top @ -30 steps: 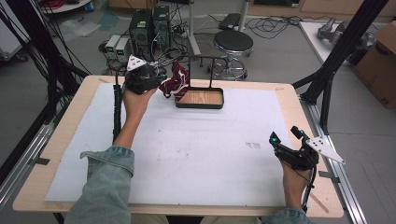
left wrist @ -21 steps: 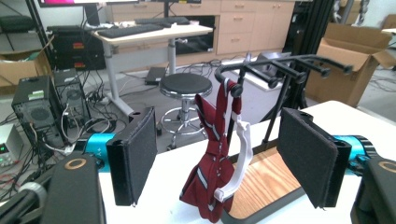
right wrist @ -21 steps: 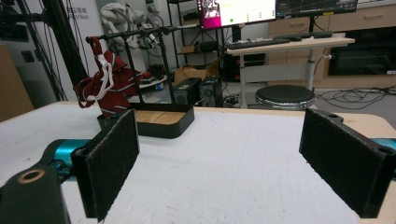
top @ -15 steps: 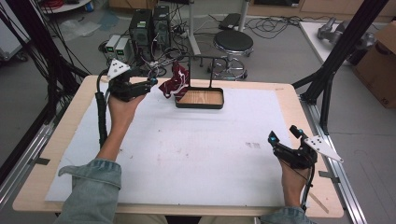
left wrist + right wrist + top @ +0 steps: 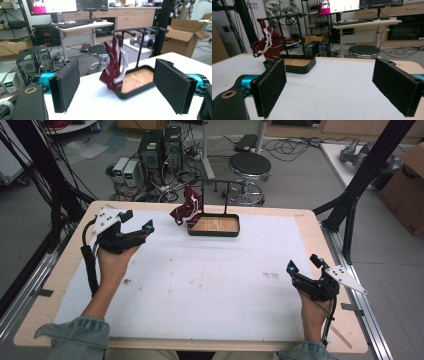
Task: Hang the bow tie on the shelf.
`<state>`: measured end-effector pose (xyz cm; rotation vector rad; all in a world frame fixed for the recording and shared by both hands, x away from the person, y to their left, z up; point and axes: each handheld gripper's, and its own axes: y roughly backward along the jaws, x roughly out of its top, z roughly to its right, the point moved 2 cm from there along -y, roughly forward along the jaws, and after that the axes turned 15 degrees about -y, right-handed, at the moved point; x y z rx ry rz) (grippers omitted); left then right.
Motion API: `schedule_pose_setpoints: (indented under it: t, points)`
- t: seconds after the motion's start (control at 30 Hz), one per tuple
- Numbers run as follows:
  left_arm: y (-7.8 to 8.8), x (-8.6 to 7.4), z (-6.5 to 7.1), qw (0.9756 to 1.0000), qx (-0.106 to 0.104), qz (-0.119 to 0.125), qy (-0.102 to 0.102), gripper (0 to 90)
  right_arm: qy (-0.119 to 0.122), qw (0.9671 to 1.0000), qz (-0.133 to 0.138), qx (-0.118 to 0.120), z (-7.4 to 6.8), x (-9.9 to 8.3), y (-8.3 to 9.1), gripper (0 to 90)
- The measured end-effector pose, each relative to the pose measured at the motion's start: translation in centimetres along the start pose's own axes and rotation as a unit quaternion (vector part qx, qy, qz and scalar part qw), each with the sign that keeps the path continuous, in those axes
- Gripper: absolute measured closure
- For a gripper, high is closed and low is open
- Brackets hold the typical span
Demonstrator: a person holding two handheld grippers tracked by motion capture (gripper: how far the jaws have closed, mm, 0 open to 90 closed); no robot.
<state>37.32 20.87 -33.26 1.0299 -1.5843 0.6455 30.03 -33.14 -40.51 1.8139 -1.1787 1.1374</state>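
A dark red striped cloth (image 5: pixel 185 211) with a white strap hangs from the left end of a black rack's bar (image 5: pixel 216 182). The rack stands on a wood-floored tray (image 5: pixel 215 225) at the table's far middle. My left gripper (image 5: pixel 138 221) hovers left of the cloth, clear of it. Its jaws have just been opening and stand open with nothing between them. In the left gripper view the cloth (image 5: pixel 113 67) and tray (image 5: pixel 136 81) lie ahead between the pads (image 5: pixel 65 83). My right gripper (image 5: pixel 303 264) rests open at the near right. The cloth (image 5: pixel 268 43) is far off in its view.
A white mat (image 5: pixel 210 280) covers the wooden table. Black frame posts (image 5: pixel 360 185) stand at both far corners. Behind the table are a stool (image 5: pixel 249 167), computer boxes (image 5: pixel 157 147) and cables on the floor. A cardboard box (image 5: pixel 405 190) sits at the far right.
My left gripper has drawn back from the cloth, to the left and toward me, and its jaws have opened. The cloth stays hanging on the rack. The right gripper has not moved.
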Motion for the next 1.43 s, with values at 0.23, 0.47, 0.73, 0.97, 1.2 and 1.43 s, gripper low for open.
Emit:
schedule_pose_setpoints:
  t: [0.23,0.47,0.73,0.97,1.2,1.43]
  points:
    - [2.6,-2.3,0.4,0.9998,0.017,-0.008,0.005,21.5,0.002,1.0,-0.002,0.001,-0.2,-0.1,-0.1,11.0]
    - [5.0,-5.1,0.7,0.9988,0.043,-0.021,0.013,20.6,0.003,1.0,-0.002,-0.001,-0.1,-0.1,-0.1,11.0]
    - [6.3,-6.5,1.0,0.9981,0.052,-0.029,0.013,20.5,0.004,1.0,-0.005,-0.002,-0.1,-0.2,-0.2,11.0]
    - [6.7,-7.7,1.1,0.9975,0.059,-0.039,0.011,20.3,0.006,1.0,-0.006,-0.002,-0.1,-0.3,-0.1,11.0]
    - [6.8,-8.3,1.0,0.9972,0.06,-0.042,0.018,20.2,0.007,0.9999,-0.007,-0.003,-0.2,-0.3,-0.2,11.0]
    - [6.8,-8.4,0.8,0.9971,0.061,-0.043,0.019,20.0,0.008,0.9999,-0.007,-0.003,-0.1,-0.3,-0.2,11.0]
